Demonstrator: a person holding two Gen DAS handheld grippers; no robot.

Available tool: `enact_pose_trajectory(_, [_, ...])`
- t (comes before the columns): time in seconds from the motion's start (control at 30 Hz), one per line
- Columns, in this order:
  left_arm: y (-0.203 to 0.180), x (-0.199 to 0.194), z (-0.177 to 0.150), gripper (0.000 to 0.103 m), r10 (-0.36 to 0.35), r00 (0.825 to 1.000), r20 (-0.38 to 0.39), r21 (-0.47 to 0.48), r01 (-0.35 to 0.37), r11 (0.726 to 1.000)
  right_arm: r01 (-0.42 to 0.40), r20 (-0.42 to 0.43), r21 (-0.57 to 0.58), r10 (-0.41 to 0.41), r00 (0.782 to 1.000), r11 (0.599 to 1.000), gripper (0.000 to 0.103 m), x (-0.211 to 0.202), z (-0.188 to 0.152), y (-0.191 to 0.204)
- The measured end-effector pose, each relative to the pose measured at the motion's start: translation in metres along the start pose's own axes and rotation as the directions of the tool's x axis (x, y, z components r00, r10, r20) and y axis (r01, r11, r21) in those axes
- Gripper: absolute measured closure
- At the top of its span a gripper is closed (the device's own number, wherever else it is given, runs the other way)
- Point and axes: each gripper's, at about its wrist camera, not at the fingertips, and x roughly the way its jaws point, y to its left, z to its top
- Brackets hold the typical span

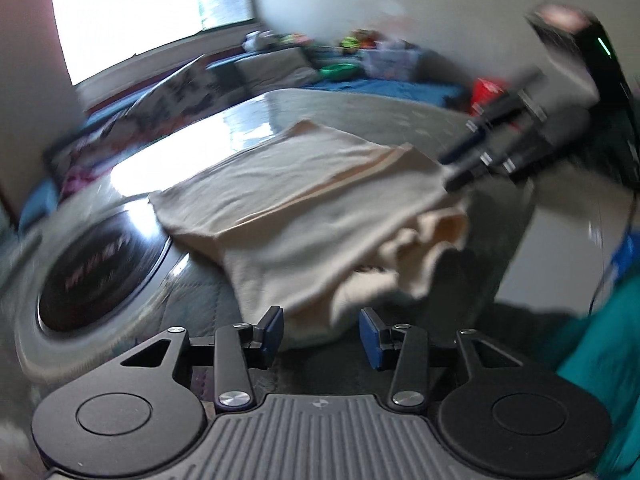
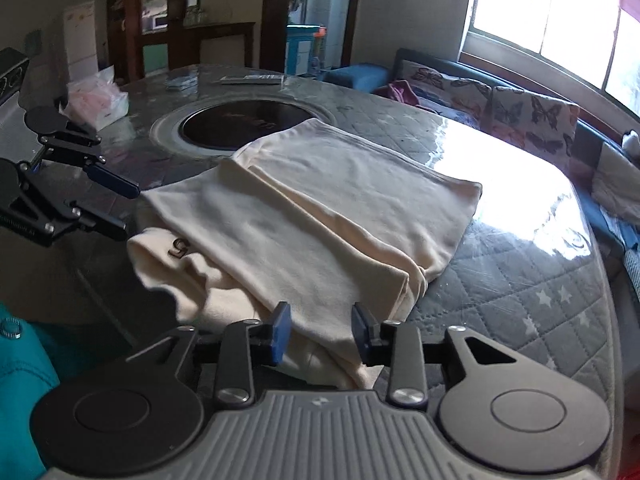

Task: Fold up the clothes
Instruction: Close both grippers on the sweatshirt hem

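**Cream garment half-folded on the round table, both grippers open at its near edge**

A round glass-topped table over a quilted grey cover fills a living room, with a bright window and a butterfly-print sofa at the far right. A dark inset disc sits in the table's centre, and a pink tissue pack lies at the far left.

The cream garment lies just right of the disc, folded in flat layers; its near-left part hangs crumpled over the table's near edge.

In the right wrist view, the left gripper reaches in from the left, angled level toward the garment's left edge, its fingers spread and holding nothing. The right gripper points forward low over the near hem, jaws apart with cloth lying between them, not pinched. Teal fabric shows at the near left.
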Motion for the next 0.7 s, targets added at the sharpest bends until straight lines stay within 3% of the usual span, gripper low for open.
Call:
enact_pose_trajectory(0.13, [-0.014,0.011,-0.003,0.058,0.006,1.0,0.016,0.093,-0.008,0.996,-0.007,-0.014,-0.05,0.006,1.0,0.999,0.061,-0.003,-0.002,0.008])
enact_pose_trajectory(0.3, [-0.019,0.019,0.001,0.059,0.008,0.998,0.067,0.112,-0.016,0.994,-0.015,-0.03,-0.119,0.012,0.999,0.993,0.057,-0.006,-0.007,0.019])
enact_pose_trajectory(0.37, [-0.019,0.02,0.002,0.071,0.005,0.997,0.082,0.114,-0.014,0.993,-0.02,-0.035,-0.143,0.015,0.999,0.99,0.057,-0.007,-0.008,0.023])
enact_pose_trajectory(0.47, [-0.014,0.018,0.007,0.09,-0.011,0.995,0.102,0.081,0.003,0.997,-0.028,-0.03,-0.187,0.022,0.999,0.982,0.055,-0.007,-0.008,0.029])
enact_pose_trajectory(0.53, [-0.008,0.016,0.011,0.094,-0.017,0.993,0.12,0.043,0.012,0.999,-0.033,-0.022,-0.216,0.029,0.999,0.976,0.048,-0.007,-0.008,0.032])
enact_pose_trajectory(0.7, [0.019,0.016,0.027,0.095,-0.035,0.989,0.145,-0.098,0.049,0.994,-0.039,-0.005,-0.274,0.039,0.999,0.961,0.047,0.001,-0.006,0.038])
